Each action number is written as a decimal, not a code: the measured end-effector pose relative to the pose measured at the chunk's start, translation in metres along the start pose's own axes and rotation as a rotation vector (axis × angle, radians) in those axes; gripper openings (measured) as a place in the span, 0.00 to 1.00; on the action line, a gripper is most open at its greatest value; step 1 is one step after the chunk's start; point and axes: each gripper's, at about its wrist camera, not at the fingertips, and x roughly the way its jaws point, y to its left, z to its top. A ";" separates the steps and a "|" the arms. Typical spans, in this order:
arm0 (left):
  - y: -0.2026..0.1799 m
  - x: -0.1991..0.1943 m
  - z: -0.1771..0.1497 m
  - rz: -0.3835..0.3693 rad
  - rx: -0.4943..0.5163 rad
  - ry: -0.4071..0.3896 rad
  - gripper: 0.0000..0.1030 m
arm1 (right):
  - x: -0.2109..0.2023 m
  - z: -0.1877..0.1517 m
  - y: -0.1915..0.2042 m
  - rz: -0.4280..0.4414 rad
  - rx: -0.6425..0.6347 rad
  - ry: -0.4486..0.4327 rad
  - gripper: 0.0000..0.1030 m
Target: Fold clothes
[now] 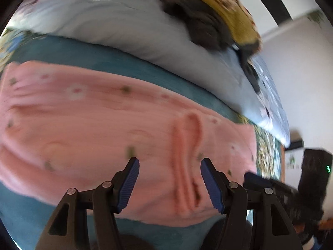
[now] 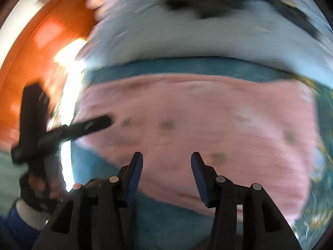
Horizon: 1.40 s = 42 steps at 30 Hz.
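Both the left gripper and right gripper hover with jaws parted and empty over a pink garment spread on the teal bedcover, seemingly poised for a fold

A garment is spread flat on a bed. Behind it a pillow is laid, with crumpled clothes piled upon it.
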 end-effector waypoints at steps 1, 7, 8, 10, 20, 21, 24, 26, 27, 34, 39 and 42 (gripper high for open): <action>-0.010 0.008 0.001 -0.014 0.031 0.023 0.63 | -0.003 -0.001 -0.015 -0.014 0.045 -0.005 0.48; -0.054 0.049 -0.011 -0.072 0.171 0.142 0.63 | -0.019 -0.017 -0.073 -0.079 0.202 -0.018 0.48; -0.054 0.055 -0.013 -0.065 0.167 0.161 0.63 | -0.019 -0.020 -0.077 -0.080 0.211 -0.018 0.48; -0.051 0.062 -0.017 -0.060 0.142 0.192 0.63 | -0.019 -0.026 -0.083 -0.080 0.225 -0.013 0.48; -0.050 0.060 -0.025 -0.085 0.050 0.275 0.61 | -0.023 -0.033 -0.089 -0.035 0.274 -0.045 0.48; -0.052 0.058 -0.026 -0.100 0.045 0.264 0.61 | -0.026 -0.034 -0.090 -0.033 0.277 -0.052 0.48; -0.057 0.054 -0.028 -0.176 0.014 0.247 0.59 | -0.033 -0.037 -0.093 -0.033 0.289 -0.070 0.48; -0.063 0.056 -0.027 -0.168 0.026 0.251 0.59 | -0.036 -0.040 -0.097 -0.027 0.306 -0.077 0.48; -0.066 0.062 -0.027 -0.155 0.031 0.259 0.58 | -0.036 -0.041 -0.098 -0.024 0.316 -0.079 0.48; -0.047 0.067 -0.025 -0.133 -0.138 0.223 0.09 | -0.047 -0.051 -0.101 -0.003 0.338 -0.112 0.48; -0.054 0.052 -0.025 -0.060 -0.090 0.171 0.05 | -0.047 -0.048 -0.104 0.009 0.337 -0.120 0.48; -0.057 0.046 -0.028 -0.025 -0.051 0.159 0.05 | -0.048 -0.048 -0.104 0.011 0.322 -0.129 0.48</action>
